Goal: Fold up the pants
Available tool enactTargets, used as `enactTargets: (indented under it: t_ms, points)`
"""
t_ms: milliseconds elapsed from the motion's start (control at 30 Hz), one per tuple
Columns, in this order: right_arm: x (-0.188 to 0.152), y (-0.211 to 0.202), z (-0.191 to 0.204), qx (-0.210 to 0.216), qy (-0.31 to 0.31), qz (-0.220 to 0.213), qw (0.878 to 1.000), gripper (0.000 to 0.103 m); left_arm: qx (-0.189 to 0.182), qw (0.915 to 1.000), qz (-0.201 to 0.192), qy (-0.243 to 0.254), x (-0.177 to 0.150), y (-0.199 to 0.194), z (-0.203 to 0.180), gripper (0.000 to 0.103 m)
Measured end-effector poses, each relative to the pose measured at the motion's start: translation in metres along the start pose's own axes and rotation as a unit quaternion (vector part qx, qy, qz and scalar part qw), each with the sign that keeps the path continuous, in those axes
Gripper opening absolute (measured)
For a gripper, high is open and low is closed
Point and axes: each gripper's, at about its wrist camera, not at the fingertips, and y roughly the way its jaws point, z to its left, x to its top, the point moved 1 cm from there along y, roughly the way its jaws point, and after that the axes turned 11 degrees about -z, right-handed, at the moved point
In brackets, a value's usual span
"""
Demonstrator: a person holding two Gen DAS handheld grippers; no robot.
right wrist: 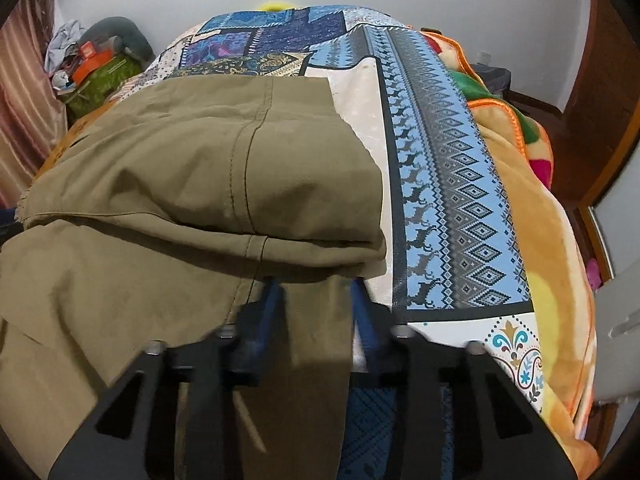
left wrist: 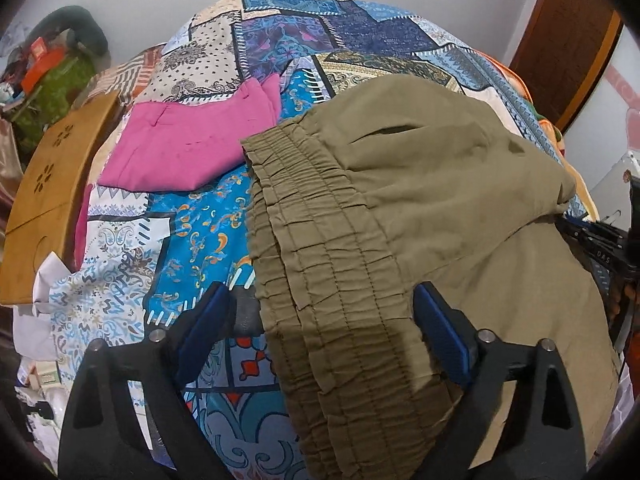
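Both corners need an even bite: the left gripper (left wrist: 322, 312) gapes around the waistband (left wrist: 320, 248); the right gripper (right wrist: 314, 300) seemingly pinches the pants (right wrist: 200, 168) edge.

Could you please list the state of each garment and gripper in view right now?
olive pants: partly folded on the bedsheet, elastic waistband toward the left gripper.
pink garment: folded, lying flat.
left gripper: open, straddling the waistband.
right gripper: narrowed around the pants' edge; grip unclear.
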Motion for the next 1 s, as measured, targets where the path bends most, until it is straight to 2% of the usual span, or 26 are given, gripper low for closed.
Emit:
enactTargets:
  t_ms: [67,167,267,333,433,567,667,767,833,867,900,1000]
  points:
    - [-0.002,-0.001,-0.002,-0.005,0.001,0.003,1.0,0.011,0.009,0.9999,-0.008,0.002,-0.001,0.0,0.0,0.091]
    - [0.0,-0.001,-0.002,-0.009,0.001,0.009,1.0,0.009,0.045,0.9982,-0.028,0.029,-0.002,-0.003,-0.005,0.091]
    - [0.002,-0.001,0.003,-0.009,0.0,0.022,1.0,0.008,0.055,0.9973,-0.033,0.036,-0.002,-0.004,-0.003,0.091]
    - [0.0,-0.003,0.0,0.002,0.017,0.029,0.999,0.008,0.043,0.9981,-0.031,0.031,-0.003,-0.002,0.003,0.091]
    - [-0.005,-0.008,-0.002,0.008,0.036,0.028,0.999,0.009,0.006,0.9994,-0.023,0.026,-0.003,0.003,0.012,0.091]
    - [-0.006,-0.014,0.001,0.005,0.042,0.026,0.999,0.011,-0.019,0.9997,0.006,-0.012,0.001,0.003,0.02,0.091]
    - [-0.004,-0.019,0.004,-0.003,0.033,0.035,0.999,0.016,-0.017,0.9997,0.006,-0.014,0.008,-0.005,0.018,0.091]
    - [0.003,-0.028,0.005,-0.009,0.023,0.033,0.999,0.025,0.0,0.9998,-0.016,0.009,0.02,-0.017,0.014,0.091]
    - [0.009,-0.034,0.004,-0.009,0.02,0.021,1.0,0.038,-0.009,0.9997,-0.02,0.013,0.027,-0.02,0.014,0.091]
    - [0.013,-0.036,0.004,-0.007,0.02,0.015,1.0,0.049,-0.01,0.9996,-0.021,0.015,0.032,-0.02,0.014,0.091]
    - [0.017,-0.038,0.004,-0.004,0.02,0.009,1.0,0.056,-0.009,0.9996,-0.021,0.015,0.035,-0.018,0.014,0.091]
    - [0.032,-0.041,0.003,-0.004,0.012,-0.022,1.0,0.058,-0.007,0.9998,-0.012,0.013,0.042,-0.007,0.016,0.091]
